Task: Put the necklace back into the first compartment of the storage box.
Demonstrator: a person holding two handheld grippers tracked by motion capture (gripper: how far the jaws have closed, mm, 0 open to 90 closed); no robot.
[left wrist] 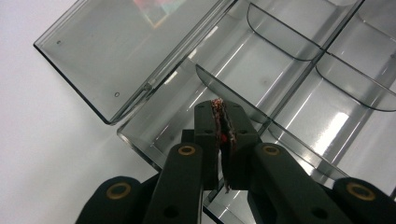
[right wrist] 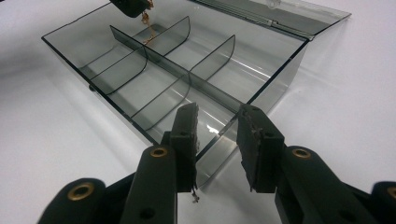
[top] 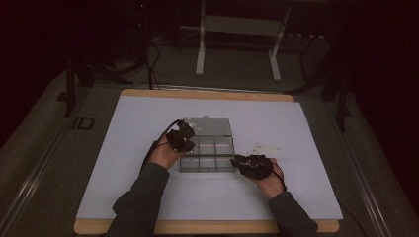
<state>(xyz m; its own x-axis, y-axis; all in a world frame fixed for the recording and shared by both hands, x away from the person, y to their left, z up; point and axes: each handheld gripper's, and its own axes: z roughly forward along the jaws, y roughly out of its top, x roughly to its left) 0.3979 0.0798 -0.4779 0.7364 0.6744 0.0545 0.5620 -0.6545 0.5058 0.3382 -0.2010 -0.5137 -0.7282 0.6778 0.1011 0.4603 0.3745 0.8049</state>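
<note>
A clear plastic organiser box (top: 207,157) with several compartments lies on the white mat, its lid (top: 206,126) folded open at the far side. My left gripper (top: 182,138) hovers over the box's left compartments (left wrist: 280,42), shut on a thin gold chain (left wrist: 217,105). In the right gripper view the chain (right wrist: 148,28) dangles from that gripper above a far compartment. My right gripper (top: 242,162) sits at the box's near right corner (right wrist: 275,79). Its jaws stand open (right wrist: 218,114) on either side of that corner without pressing on it.
The white mat (top: 148,197) covers a wooden tabletop (top: 207,226). A few small pale items (top: 264,148) lie on the mat just right of the box. A white metal stand (top: 237,29) is on the floor beyond the table.
</note>
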